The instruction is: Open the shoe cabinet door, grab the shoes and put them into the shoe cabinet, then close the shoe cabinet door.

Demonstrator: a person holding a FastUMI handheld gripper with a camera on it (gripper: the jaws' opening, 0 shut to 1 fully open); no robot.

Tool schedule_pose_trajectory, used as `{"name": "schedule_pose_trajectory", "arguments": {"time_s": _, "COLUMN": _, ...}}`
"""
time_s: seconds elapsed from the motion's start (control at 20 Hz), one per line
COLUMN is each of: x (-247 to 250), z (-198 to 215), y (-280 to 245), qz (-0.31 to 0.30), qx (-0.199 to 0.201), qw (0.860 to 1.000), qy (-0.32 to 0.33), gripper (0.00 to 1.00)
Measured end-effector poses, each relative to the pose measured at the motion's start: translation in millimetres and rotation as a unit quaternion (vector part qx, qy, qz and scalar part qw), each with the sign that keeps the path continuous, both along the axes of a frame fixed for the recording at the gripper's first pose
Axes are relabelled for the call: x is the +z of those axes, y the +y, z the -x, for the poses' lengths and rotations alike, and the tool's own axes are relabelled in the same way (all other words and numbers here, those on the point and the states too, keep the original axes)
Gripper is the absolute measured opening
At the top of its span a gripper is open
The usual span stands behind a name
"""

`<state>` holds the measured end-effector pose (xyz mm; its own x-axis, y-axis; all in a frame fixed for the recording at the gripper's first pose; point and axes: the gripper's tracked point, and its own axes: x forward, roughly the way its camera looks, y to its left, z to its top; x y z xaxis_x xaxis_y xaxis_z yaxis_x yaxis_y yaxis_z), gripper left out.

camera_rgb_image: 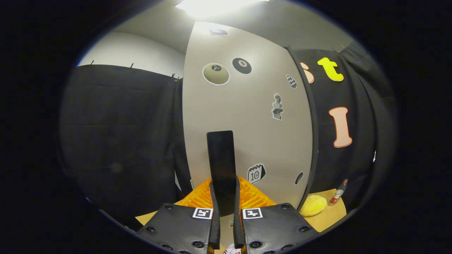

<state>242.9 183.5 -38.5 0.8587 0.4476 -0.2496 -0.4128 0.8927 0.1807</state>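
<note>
Straight ahead of the fingers: shoe cabinet door [247, 116], pale panel with stickers, standing upright. Hand-held gripper [224, 197]: fingers nearly closed, pinching a dark flat upright piece, seemingly the door's handle; keep the grip square and pull evenly. Orange ribbed item [254, 197] lies just beyond the fingers. Table [332, 215]: yellow soft object [313, 205], small bottle [339, 192], both aside, near the door's edge.
</note>
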Motion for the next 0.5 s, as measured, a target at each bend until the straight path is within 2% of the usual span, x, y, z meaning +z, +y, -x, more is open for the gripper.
{"name": "schedule_pose_trajectory", "arguments": {"time_s": 0.15, "x": 1, "z": 6, "y": -9, "qz": 0.011, "qx": 0.000, "qw": 1.000, "qy": -0.004, "gripper": 0.16}}
{"name": "schedule_pose_trajectory", "arguments": {"time_s": 0.35, "x": 2, "z": 13, "y": -20, "qz": -0.009, "qx": 0.004, "qw": 1.000, "qy": 0.011, "gripper": 0.16}}
{"name": "schedule_pose_trajectory", "arguments": {"time_s": 0.5, "x": 3, "z": 17, "y": -33, "qz": 0.011, "qx": -0.009, "qw": 1.000, "qy": 0.001, "gripper": 0.16}}
